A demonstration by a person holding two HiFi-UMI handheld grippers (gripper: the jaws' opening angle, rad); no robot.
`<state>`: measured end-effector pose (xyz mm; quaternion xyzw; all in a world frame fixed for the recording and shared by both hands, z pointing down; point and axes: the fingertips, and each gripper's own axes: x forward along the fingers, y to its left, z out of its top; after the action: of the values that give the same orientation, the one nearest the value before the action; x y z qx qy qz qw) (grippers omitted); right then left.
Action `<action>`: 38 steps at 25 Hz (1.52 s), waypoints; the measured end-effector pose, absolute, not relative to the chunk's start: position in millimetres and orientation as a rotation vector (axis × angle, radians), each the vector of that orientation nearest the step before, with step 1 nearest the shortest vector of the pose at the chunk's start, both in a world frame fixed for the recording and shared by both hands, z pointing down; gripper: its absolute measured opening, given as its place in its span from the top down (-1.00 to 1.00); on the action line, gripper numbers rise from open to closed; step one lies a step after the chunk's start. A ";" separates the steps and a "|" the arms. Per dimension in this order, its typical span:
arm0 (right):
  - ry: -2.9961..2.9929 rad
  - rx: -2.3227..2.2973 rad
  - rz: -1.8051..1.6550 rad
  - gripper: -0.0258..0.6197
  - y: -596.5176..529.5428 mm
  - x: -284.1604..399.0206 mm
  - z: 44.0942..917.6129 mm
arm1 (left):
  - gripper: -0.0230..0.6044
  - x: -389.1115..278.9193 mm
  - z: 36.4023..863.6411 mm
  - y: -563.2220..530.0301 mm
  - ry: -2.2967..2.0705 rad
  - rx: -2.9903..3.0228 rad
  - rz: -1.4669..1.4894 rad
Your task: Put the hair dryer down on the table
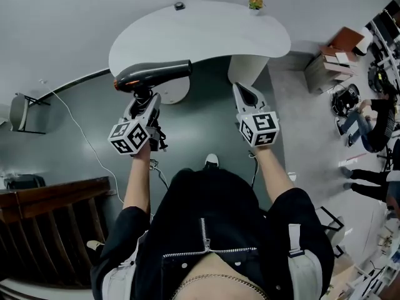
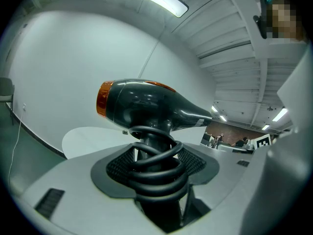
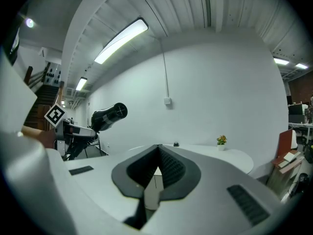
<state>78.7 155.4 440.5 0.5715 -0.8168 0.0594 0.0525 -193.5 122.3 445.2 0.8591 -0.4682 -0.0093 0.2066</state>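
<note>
A grey-green floor is seen in the head view, and on it stands a rounded white worktop on a white pedestal. A person in a dark top is seen from above, with a gripper held out in each hand.

The left gripper is raised at the near left edge of the worktop. In the left gripper view, the jaws of the left gripper are closed on the handle of the dryer, with the coils of a black cord wound round the handle and pinched between the ribbed pads. The body of the dryer stands just above the jaws, lying crosswise to them: the orange rear end is turned to the left and the nozzle to the right. The dryer is held in the air and is not seen touching the worktop; in the head view its nozzle overlaps the worktop's near edge.

The right gripper is held well apart from the dryer, in front of the pedestal. Its jaws are brought together at the tips, and nothing is held by the right gripper.

A small potted plant and a small dark object are set at the far edge of the worktop.
</note>
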 end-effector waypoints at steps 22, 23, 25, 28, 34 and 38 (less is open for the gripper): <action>-2.521 1.713 0.243 0.90 28.2 133.7 453.9 | 0.03 -117.4 468.3 -13.3 -1.239 2.374 0.007; -2.515 1.713 0.245 0.90 18.5 134.2 455.6 | 0.03 -115.2 469.1 -25.2 -1.234 2.378 0.007; -2.501 1.714 0.251 0.90 -1.6 135.6 459.8 | 0.03 -110.6 472.4 -48.8 -1.220 2.382 0.010; -2.484 1.721 0.268 0.90 -33.3 135.6 464.6 | 0.03 -106.8 477.9 -83.9 -1.196 2.384 0.022; -2.435 1.760 0.291 0.90 -114.4 134.4 468.5 | 0.03 -101.9 489.7 -167.5 -1.149 2.396 0.059; -2.419 1.792 0.299 0.90 -172.3 131.4 462.4 | 0.03 -103.0 489.4 -224.8 -1.117 2.413 0.096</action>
<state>131.4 -172.3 462.4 0.5914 -0.7982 0.0987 0.0582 -103.0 -224.8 489.4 0.8808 -0.4077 0.0352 0.2383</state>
